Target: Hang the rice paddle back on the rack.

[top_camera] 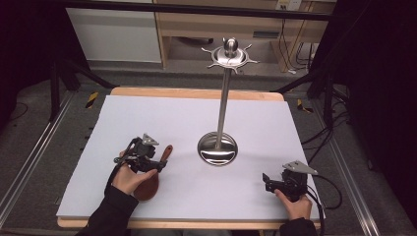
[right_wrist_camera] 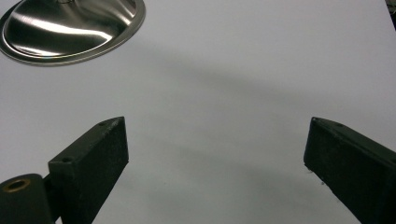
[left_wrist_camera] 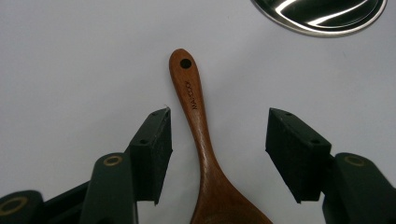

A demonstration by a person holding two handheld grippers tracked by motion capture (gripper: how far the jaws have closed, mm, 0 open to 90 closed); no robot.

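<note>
A brown wooden spoon lies flat on the white mat, its bowl toward the person and its handle pointing at the stand. In the left gripper view the spoon has a hole in its handle end. My left gripper hangs low over it. Its jaws stand open, one on each side of the handle, with a gap between each pad and the wood. My right gripper rests at the near right of the mat, open with bare mat between its jaws.
A tall steel stand with a round base and a hooked top rises mid-table. Its base lies just beyond the spoon's handle, and the same base is far left of the right jaws. The white mat covers the wooden table.
</note>
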